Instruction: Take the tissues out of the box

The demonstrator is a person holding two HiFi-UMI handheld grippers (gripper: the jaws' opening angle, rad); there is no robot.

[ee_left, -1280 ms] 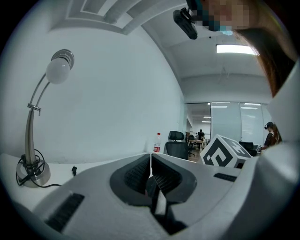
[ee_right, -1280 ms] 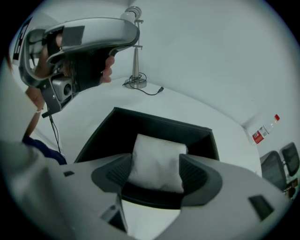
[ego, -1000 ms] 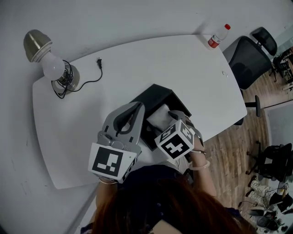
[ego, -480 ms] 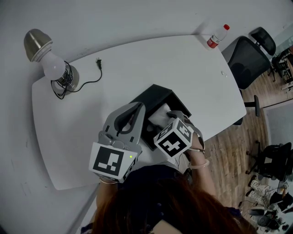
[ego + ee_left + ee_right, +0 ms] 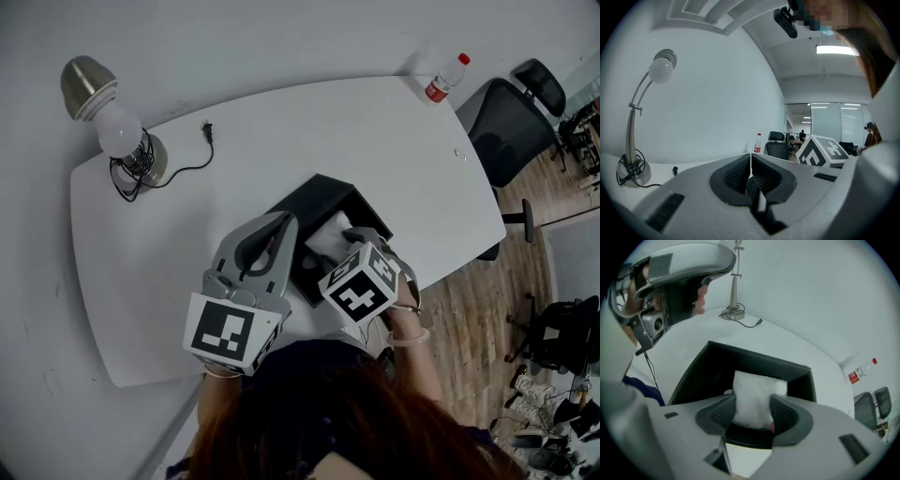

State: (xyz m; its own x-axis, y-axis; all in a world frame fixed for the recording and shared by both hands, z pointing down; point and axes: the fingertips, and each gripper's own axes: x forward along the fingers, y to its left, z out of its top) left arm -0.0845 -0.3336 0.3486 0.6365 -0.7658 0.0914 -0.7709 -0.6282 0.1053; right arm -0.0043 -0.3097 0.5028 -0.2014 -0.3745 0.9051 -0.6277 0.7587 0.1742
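An open black box (image 5: pixel 328 195) sits on the white table (image 5: pixel 234 141) near its front edge. A white wad of tissues (image 5: pixel 757 394) stands up inside it, also visible from above as the tissues (image 5: pixel 326 236). My right gripper (image 5: pixel 752 409) reaches over the box's near wall (image 5: pixel 754 363); its jaws are closing, and both pads touch the tissues' sides. From the head view the right gripper (image 5: pixel 349 236) lies over the box's right half. My left gripper (image 5: pixel 281 220) hangs over the box's left edge, and its jaws (image 5: pixel 750 165) are shut with nothing between them.
A desk lamp (image 5: pixel 117 131) with a loose cord (image 5: pixel 192 155) stands at the table's far left. A plastic bottle (image 5: pixel 446 75) stands at the far right corner. A black office chair (image 5: pixel 511 117) is beyond the table's right edge, over wooden floor.
The right gripper's marker cube has shifted slightly over the box. The left gripper stays where it was.
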